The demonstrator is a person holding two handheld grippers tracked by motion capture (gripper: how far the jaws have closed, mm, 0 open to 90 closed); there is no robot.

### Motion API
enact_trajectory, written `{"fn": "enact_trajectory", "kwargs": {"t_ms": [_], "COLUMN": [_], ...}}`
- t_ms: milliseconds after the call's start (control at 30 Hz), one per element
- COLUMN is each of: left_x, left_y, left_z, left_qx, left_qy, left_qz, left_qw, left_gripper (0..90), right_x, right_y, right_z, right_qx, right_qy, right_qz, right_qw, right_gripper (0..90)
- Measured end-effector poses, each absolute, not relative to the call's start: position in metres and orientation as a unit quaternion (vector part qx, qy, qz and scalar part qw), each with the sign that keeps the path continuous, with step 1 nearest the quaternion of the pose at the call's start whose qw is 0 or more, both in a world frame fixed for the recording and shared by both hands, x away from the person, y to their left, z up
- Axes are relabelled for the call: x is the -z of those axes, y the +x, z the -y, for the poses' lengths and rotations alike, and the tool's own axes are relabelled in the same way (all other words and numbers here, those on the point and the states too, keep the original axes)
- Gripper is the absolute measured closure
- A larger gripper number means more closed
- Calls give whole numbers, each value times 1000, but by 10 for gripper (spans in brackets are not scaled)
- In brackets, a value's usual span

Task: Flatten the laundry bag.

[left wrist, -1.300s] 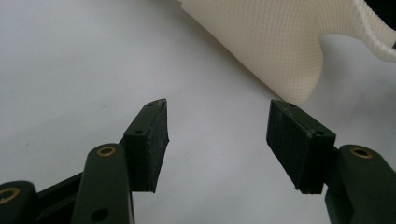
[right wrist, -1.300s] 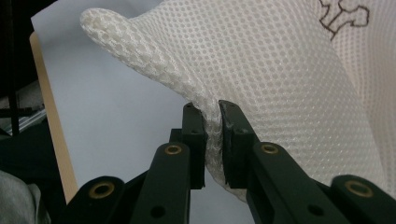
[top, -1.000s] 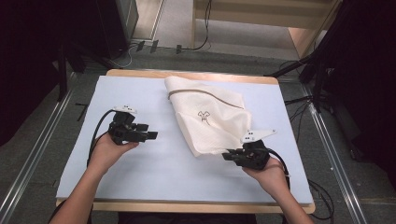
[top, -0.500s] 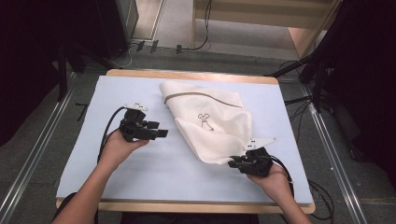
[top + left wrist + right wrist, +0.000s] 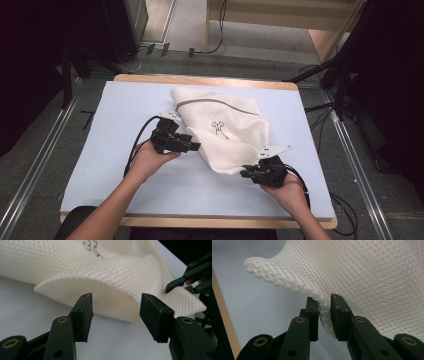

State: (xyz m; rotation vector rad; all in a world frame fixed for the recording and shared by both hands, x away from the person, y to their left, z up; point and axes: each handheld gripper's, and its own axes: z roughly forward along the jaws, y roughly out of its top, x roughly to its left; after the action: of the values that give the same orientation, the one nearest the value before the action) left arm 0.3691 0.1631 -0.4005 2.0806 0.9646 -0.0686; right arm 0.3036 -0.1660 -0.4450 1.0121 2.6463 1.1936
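Note:
A white mesh cloth [image 5: 220,127] with a small black drawing lies rumpled on the pale blue table cover [image 5: 100,165]. My right gripper [image 5: 246,174] is shut on the cloth's near corner. In the right gripper view a fold of mesh [image 5: 367,277] is pinched between the pads of that gripper [image 5: 325,302], whose jaws have eased slightly wider. My left gripper [image 5: 194,147] is at the cloth's left edge, open, its jaws just closing a little. In the left gripper view the curled edge of the cloth [image 5: 100,270] lies just beyond the left gripper's [image 5: 116,298] pads, which are not pressing it.
The table's wooden far edge [image 5: 200,78] borders a grey floor with cables [image 5: 150,50]. Metal rails [image 5: 355,165] run along both sides. Bare cover lies left of and in front of the cloth. The right gripper's black linkage [image 5: 190,277] appears at the right of the left gripper view.
My left gripper has moved right, up to the cloth's left edge. The cloth's near part has bunched up, with its corner held in the right gripper, which has barely moved.

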Motion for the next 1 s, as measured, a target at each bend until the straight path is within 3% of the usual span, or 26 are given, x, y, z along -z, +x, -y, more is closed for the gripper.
{"fn": "enact_trajectory", "kwargs": {"t_ms": [133, 233, 333, 367, 467, 600, 767, 1000], "left_x": [402, 404, 410, 410, 409, 406, 405, 405], "left_y": [371, 371, 372, 372, 372, 370, 367, 361], "left_z": [-151, -146, -140, -139, -141, -146, -147, -150], "left_qx": [39, 49, 67, 69, 68, 61, 60, 71], "left_qy": [822, 820, 823, 822, 826, 833, 840, 841], "left_qz": [-386, -384, -371, -372, -369, -364, -358, -359], "left_qw": [417, 420, 425, 425, 420, 411, 403, 398], "left_gripper": [480, 620, 853, 878, 892, 894, 895, 892], "right_x": [445, 445, 445, 444, 441, 431, 418, 411], "right_y": [303, 302, 303, 303, 303, 299, 300, 335], "right_z": [164, 162, 162, 163, 169, 185, 207, 222], "right_qx": [-390, -390, -391, -392, -406, -426, -440, -427], "right_qy": [326, 326, 325, 325, 322, 325, 340, 389], "right_qz": [-861, -861, -861, -860, -855, -844, -830, -811], "right_qw": [32, 29, 28, 27, 9, 19, 37, 91], "right_gripper": [786, 786, 782, 766, 693, 612, 582, 534]}}
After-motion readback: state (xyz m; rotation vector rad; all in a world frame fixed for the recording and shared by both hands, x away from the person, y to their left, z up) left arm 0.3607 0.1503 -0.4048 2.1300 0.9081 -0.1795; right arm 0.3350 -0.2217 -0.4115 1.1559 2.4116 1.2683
